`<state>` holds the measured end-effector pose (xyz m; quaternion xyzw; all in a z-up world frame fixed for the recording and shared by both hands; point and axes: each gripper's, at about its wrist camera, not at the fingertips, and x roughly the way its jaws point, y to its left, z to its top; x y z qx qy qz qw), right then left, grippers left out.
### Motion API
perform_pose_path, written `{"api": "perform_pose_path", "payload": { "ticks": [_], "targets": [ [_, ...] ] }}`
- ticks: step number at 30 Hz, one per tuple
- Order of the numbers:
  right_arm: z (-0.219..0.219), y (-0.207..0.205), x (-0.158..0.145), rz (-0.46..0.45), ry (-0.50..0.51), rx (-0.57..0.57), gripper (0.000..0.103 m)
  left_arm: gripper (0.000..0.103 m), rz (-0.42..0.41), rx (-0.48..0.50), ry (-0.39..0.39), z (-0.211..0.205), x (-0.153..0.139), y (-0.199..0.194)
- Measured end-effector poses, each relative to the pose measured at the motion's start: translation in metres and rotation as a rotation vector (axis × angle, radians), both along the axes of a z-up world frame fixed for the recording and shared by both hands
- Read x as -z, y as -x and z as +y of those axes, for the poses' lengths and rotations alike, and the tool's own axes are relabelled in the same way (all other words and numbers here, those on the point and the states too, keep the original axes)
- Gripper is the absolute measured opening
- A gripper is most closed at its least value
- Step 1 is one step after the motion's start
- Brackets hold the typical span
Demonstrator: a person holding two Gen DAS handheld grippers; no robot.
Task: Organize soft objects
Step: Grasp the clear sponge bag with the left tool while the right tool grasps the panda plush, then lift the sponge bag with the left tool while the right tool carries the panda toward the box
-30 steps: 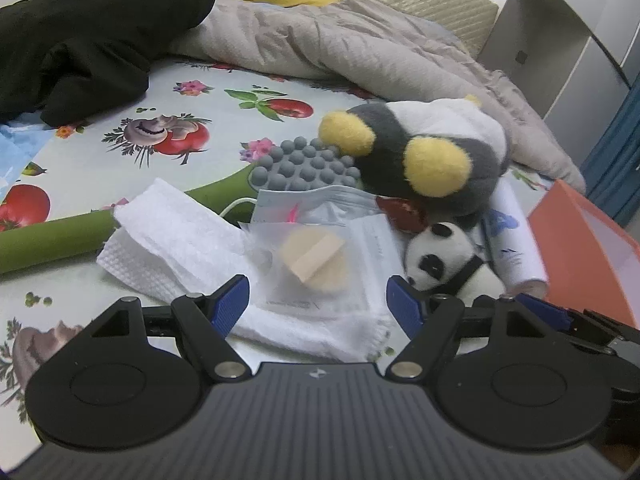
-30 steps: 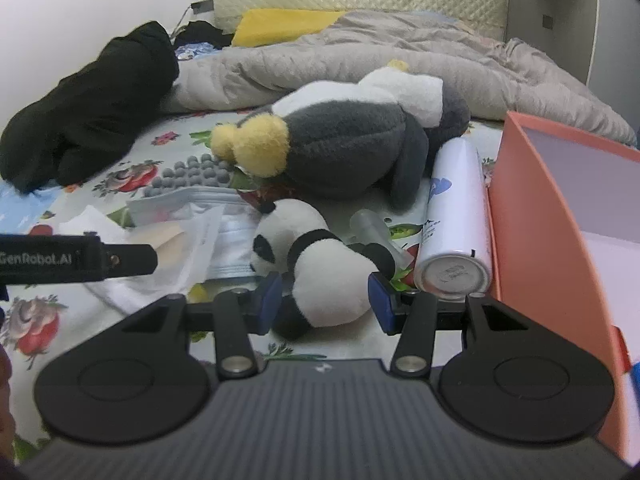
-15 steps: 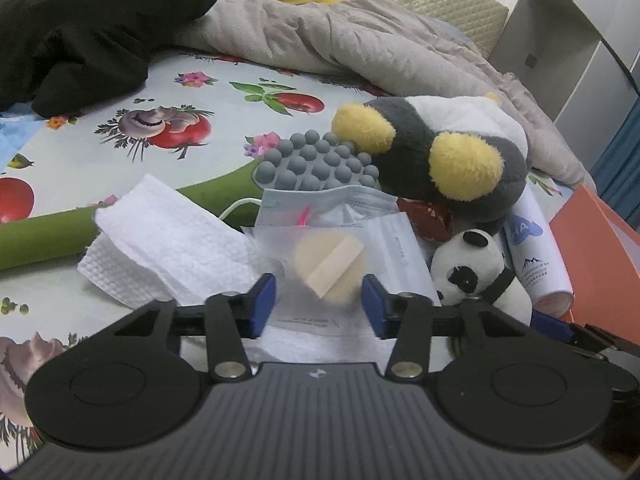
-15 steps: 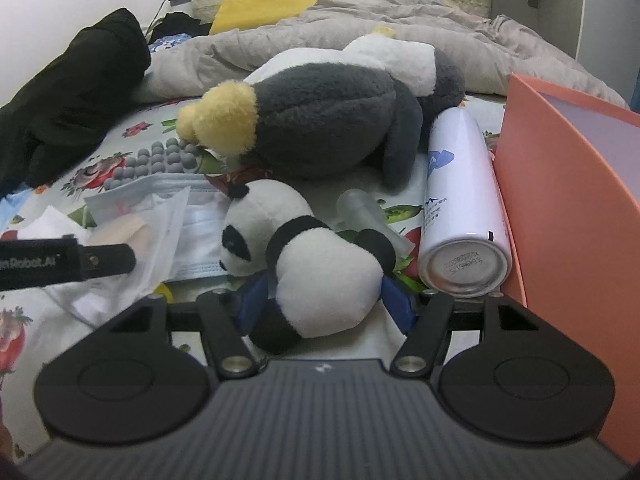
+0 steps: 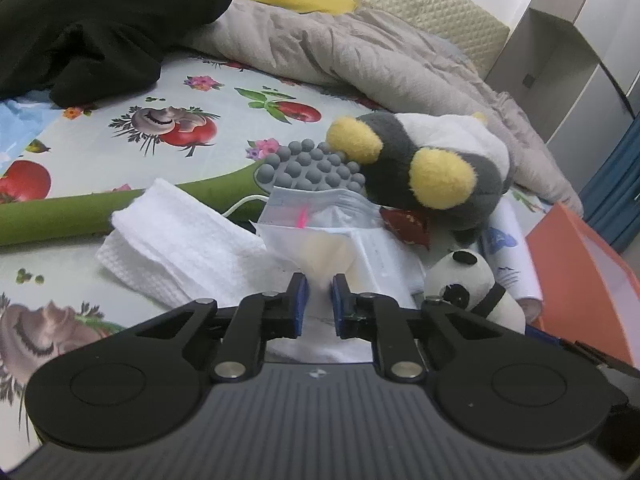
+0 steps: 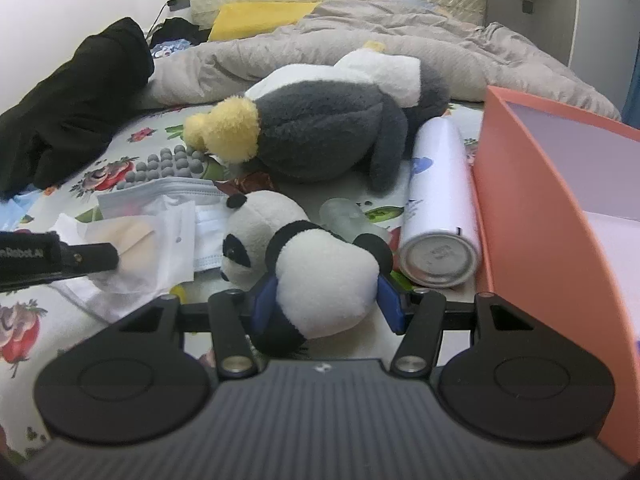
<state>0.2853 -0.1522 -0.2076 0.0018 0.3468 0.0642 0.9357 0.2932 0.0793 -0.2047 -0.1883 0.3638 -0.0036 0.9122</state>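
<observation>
Your panda plush lies near the middle of the bed, long axis running left to right, head pointing left. Your right gripper has just been closing and its jaws pinch its white body. Left of it, your left gripper, jaws just closing, pinches the clear bag. The orange box stands right.

Small black-and-white panda plush: you see short, matt, fuzzy pile.
Clear plastic pouch: thin, glossy, crinkled film over a pale matt sponge.
White folded cloth: rough waffle weave.
White spray can: smooth satin body, dull bare-metal base.
Orange box: smooth, matt wall.
Bed sheet with fruit print: you get a smooth, faintly shiny surface.
</observation>
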Motion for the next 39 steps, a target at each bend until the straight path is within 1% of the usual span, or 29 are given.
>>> {"api": "perform_pose_path", "payload": {
  "ticks": [4,11,17,23,28,32,34,37,39],
  "targets": [
    [-0.003,0.014,-0.007,-0.009,0.008,0.005,0.057,0.016,-0.010,0.002,0.017,-0.002,-0.010,0.017],
    [0.000,0.047,-0.020,-0.025,0.037,-0.014,0.057,0.016,-0.023,0.017,0.025,-0.005,-0.025,0.056],
    [0.005,0.074,-0.033,-0.035,0.056,-0.033,0.057,0.016,-0.008,0.019,0.032,0.001,-0.032,0.092],
    [0.009,0.103,-0.043,-0.013,0.064,-0.060,0.058,0.016,0.033,0.045,0.036,0.003,-0.031,0.125],
    [0.008,0.126,-0.043,0.031,0.058,-0.055,0.058,0.016,0.072,0.072,-0.001,0.001,-0.026,0.146],
    [0.007,0.144,-0.036,0.073,0.061,-0.067,0.058,0.016,0.099,0.071,-0.010,0.003,-0.020,0.158],
    [0.004,0.151,-0.031,0.112,0.048,-0.086,0.058,0.016,0.111,0.063,-0.005,0.005,-0.017,0.163],
    [-0.001,0.157,-0.029,0.154,0.007,-0.125,0.061,0.016,0.128,0.055,0.000,0.008,-0.013,0.168],
    [-0.003,0.161,-0.031,0.166,0.002,-0.164,0.064,0.016,0.135,0.057,0.000,0.009,-0.011,0.171]
  ]
}}
